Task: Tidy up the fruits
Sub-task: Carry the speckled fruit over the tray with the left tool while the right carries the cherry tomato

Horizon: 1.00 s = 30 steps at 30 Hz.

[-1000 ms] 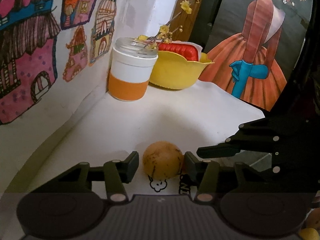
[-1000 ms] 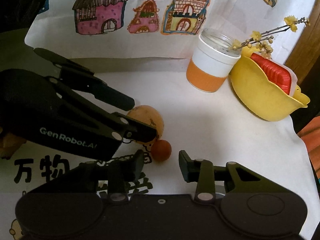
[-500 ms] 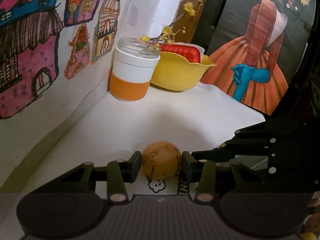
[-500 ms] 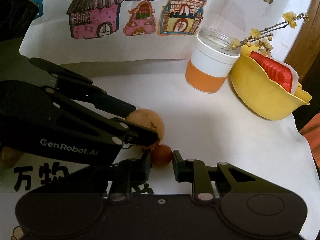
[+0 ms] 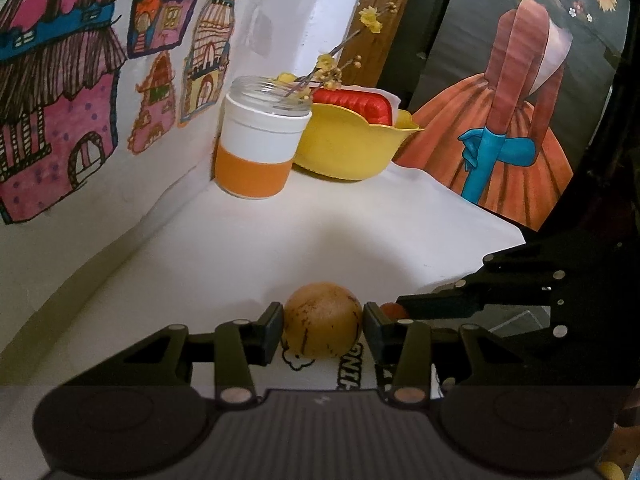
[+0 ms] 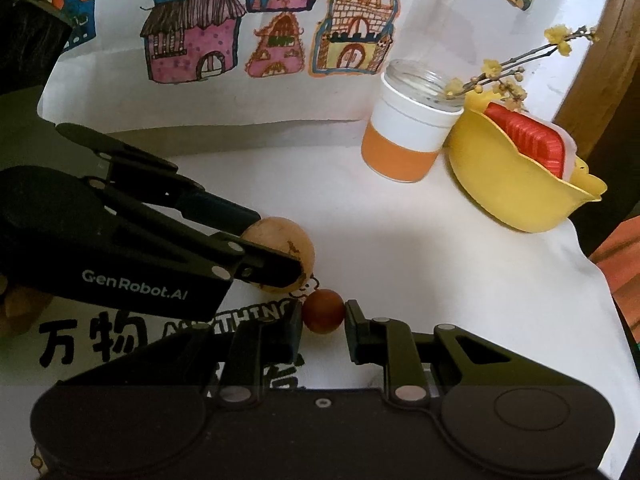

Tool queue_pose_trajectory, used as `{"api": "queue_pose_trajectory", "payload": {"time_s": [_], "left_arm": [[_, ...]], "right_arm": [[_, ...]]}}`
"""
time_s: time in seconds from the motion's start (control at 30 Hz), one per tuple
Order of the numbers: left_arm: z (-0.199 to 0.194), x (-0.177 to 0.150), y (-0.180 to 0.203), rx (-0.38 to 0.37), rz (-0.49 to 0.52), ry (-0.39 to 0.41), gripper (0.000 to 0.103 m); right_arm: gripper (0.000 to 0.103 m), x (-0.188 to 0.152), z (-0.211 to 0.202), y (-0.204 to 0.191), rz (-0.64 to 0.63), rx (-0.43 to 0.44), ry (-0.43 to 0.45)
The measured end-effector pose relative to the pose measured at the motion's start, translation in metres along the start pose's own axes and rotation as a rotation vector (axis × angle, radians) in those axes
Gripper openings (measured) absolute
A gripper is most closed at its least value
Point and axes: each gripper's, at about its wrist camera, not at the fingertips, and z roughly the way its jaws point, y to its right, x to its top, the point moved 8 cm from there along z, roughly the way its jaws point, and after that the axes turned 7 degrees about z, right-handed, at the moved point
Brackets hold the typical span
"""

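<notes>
Left wrist view: the left gripper (image 5: 323,322) is seen narrowed onto a round yellow-brown fruit (image 5: 322,330), both pads pressed against its sides, and the fruit is held low over the white tablecloth (image 5: 360,220) near the printed lettering. Just beside it, the right gripper (image 6: 323,316) is shown closed to a small gap around a small red fruit (image 6: 323,311); the left pad is touching the fruit, while contact on the right side cannot be told for certain. The two fruits are placed close together, almost touching. An orange-and-white jar (image 6: 408,136) and a yellow bowl (image 6: 516,184) holding a red object (image 6: 528,140) are set well apart from the fruits, toward the back of the table by the painted wall.
</notes>
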Motion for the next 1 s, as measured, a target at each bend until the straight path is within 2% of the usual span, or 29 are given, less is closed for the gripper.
{"api": "queue_pose_trajectory", "payload": {"time_s": [0.4,1.0], "left_arm": [[-0.006,0.002,0.020,-0.019,0.008,0.006,0.047],[-0.005,0.005,0.065,-0.074,0.041,0.012,0.047]], "right_arm": [[0.024,-0.011,-0.024,0.009,0.033,-0.034,0.029],[0.024,-0.036,-0.063,0.054,0.147,-0.109,0.074]]}}
